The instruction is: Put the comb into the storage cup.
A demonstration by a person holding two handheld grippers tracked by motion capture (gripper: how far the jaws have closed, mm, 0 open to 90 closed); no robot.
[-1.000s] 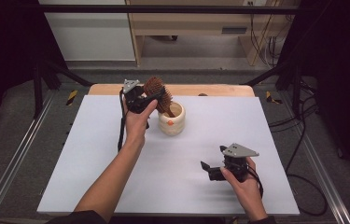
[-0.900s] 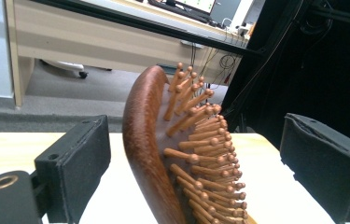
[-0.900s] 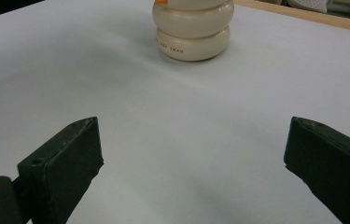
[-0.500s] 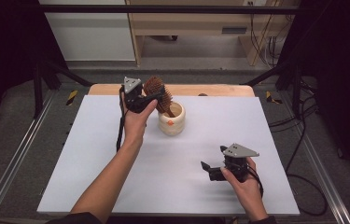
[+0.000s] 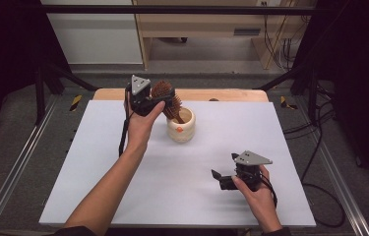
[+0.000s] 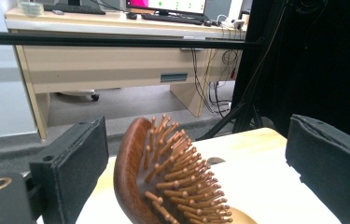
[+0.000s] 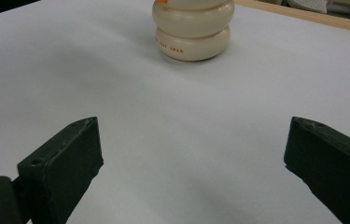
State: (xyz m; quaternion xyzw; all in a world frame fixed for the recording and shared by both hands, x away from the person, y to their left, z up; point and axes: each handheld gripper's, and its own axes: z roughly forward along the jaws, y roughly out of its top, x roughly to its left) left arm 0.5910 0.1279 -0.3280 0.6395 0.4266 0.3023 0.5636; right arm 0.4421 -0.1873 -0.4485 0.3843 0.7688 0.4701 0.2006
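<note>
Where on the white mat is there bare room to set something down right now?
Most of the white mat is bare: the whole left side beside the forearm, the near middle, and the far right corner past the cream holder. It is crowded only around the holder with the hairbrush and left gripper, and at the right gripper.

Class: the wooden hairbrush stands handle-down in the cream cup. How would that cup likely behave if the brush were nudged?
The cream cup looks squat and broad-based, so probably steady. The hairbrush leans out over its rim, so a nudge might lever it. Its glossy surface may slip.
</note>
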